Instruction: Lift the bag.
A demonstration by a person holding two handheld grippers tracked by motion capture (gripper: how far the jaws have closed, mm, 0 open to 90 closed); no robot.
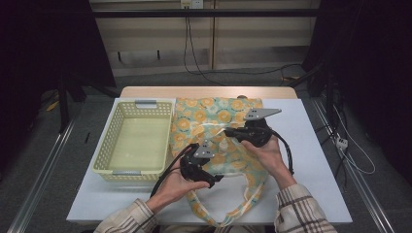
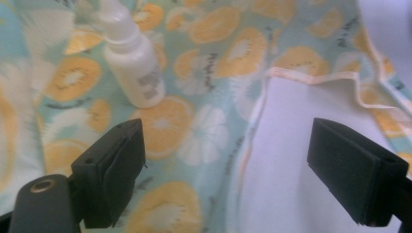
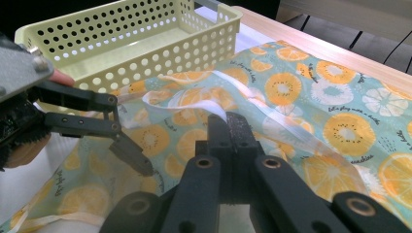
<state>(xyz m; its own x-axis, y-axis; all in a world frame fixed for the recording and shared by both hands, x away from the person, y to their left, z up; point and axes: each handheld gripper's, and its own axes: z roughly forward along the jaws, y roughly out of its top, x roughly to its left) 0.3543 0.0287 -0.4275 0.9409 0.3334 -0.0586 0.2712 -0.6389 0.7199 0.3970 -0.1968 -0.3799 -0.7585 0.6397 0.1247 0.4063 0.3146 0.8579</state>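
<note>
With our right gripper (image 3: 228, 127) clamped on the fruit-print bag's (image 1: 214, 131) rim, we are holding our left gripper (image 2: 228, 177) spread wide, nearer the white bottle (image 2: 132, 63) lying at eleven o'clock, neck pointing away.

A lab: dark curtains (image 1: 43, 43) and cables (image 1: 194, 53) surround the table (image 1: 316, 145).

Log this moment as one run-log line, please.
left gripper: open, over bag near bottle | right gripper: shut on bag strap | basket: empty, beside bag
</note>
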